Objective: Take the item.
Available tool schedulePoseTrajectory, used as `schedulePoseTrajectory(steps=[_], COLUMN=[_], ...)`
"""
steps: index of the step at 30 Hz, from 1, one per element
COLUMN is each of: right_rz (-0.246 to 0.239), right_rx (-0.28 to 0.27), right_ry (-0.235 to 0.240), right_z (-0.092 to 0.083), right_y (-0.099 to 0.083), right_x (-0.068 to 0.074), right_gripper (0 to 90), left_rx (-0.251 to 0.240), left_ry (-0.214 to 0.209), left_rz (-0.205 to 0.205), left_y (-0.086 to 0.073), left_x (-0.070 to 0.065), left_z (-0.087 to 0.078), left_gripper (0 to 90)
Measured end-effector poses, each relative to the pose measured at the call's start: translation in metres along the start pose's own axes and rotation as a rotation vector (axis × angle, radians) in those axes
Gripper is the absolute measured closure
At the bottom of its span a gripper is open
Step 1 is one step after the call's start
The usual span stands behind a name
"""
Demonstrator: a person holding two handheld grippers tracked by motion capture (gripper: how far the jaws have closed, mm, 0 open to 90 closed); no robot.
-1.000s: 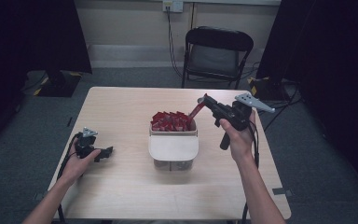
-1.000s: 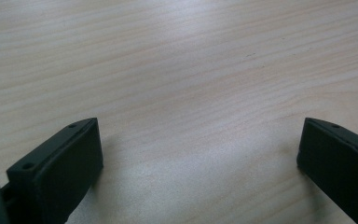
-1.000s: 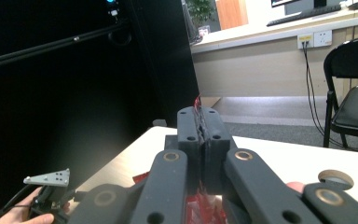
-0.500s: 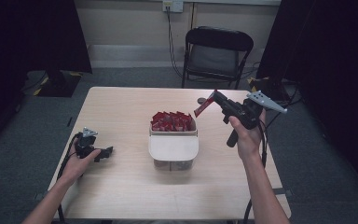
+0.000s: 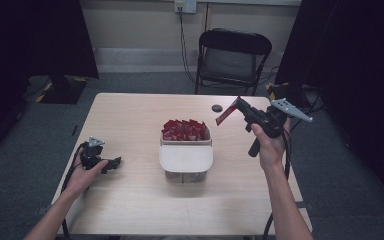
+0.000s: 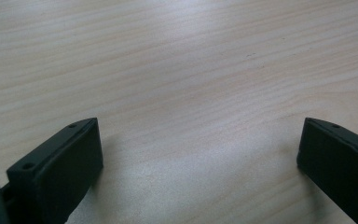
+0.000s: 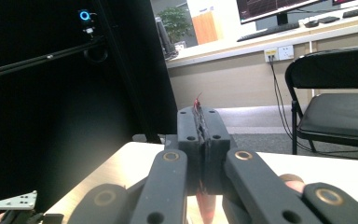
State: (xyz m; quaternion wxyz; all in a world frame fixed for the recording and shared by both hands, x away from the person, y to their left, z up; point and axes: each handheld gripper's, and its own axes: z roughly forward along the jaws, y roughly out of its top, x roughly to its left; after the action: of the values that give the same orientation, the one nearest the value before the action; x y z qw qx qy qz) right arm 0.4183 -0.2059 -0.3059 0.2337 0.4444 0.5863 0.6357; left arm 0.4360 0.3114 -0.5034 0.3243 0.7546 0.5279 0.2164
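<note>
High view, left to right. At about 8 o'clock on the pale wooden table [image 5: 130,210], your left gripper [image 5: 114,163] rests on the surface where it lay a second ago; the left gripper view shows its black jaws spread wide over bare wood, with nothing between them. At table centre stands the white rounded plastic tub [image 5: 186,159], packed with upright red sachets [image 5: 182,129], unmoved. At about 2 o'clock from the tub, your right gripper [image 5: 237,102] is raised in the air, jaws pressed together on a single flat red foil sachet [image 5: 225,116], which hangs from the tips toward the tub. Since the earlier frames this hand has carried the sachet away from the tub's rim, rightward and toward the far edge. A small dark round disc [image 5: 217,107] lies beyond, near the black folding chair [image 5: 232,57].
</note>
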Motion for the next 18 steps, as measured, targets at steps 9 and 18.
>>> schedulePoseTrajectory(steps=[9,18], right_rz=[0.009,0.009], right_rx=[0.043,0.129], right_ry=[-0.038,-0.075], right_z=[0.008,0.021], right_y=[-0.012,-0.034], right_x=[-0.014,-0.028], right_gripper=[88.8,88.7], left_rx=[0.000,0.000], left_ry=[0.000,0.000], left_rz=[0.000,0.000], left_y=[0.000,0.000], left_x=[0.000,0.000], left_z=[0.000,0.000], left_gripper=[0.0,0.0])
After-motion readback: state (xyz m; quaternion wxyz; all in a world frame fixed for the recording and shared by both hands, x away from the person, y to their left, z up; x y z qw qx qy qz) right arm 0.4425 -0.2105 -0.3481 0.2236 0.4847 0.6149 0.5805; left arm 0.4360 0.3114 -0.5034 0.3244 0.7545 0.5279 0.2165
